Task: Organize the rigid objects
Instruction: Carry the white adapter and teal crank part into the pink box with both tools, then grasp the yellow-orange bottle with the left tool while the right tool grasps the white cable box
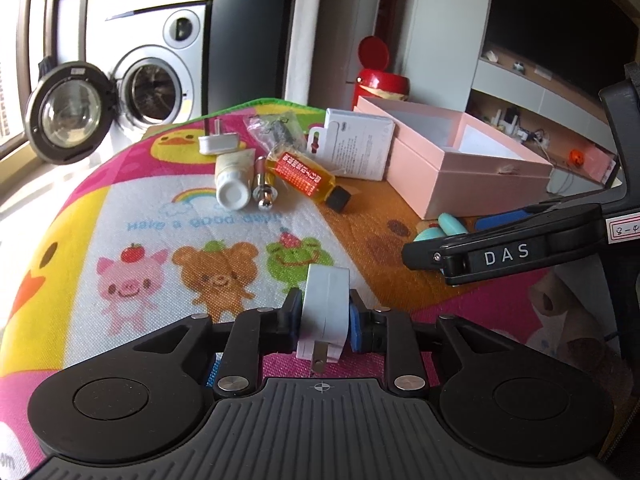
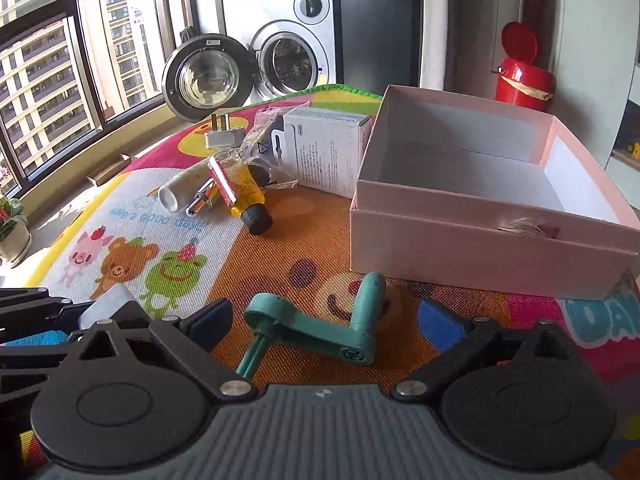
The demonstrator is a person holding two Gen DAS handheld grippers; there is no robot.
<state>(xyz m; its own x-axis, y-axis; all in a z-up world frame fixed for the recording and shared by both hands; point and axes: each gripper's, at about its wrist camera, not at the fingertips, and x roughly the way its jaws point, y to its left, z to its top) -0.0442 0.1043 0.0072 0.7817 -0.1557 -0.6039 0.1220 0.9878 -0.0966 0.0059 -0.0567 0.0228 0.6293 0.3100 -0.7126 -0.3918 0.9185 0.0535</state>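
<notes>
While the left claw (image 1: 325,322) clamps a white plug adapter (image 1: 324,312) between its blue pads, prongs pointing back toward the camera, the left wrist view shows the risk: the grip sits on the adapter's smooth flat sides, so a tilt on the way to the pink box (image 1: 460,160) could, I judge, let it slip out. The box stands open, well apart to the right, with the right claw's black arm crossing between. Further off on the cartoon mat (image 1: 120,208) lie a second plug (image 1: 222,140), a white tube (image 1: 232,184), a yellow bottle (image 1: 308,176) and a white carton (image 1: 356,144).

From the right wrist view, the right claw (image 2: 326,322) stands wide open and holds nothing; a teal crank handle (image 2: 320,328) lies on the mat between its fingers, touching neither as far as I can tell. Closing here may catch only the crank's angled arm and twist it loose. The pink box (image 2: 472,240) sits just beyond, looking empty inside.
</notes>
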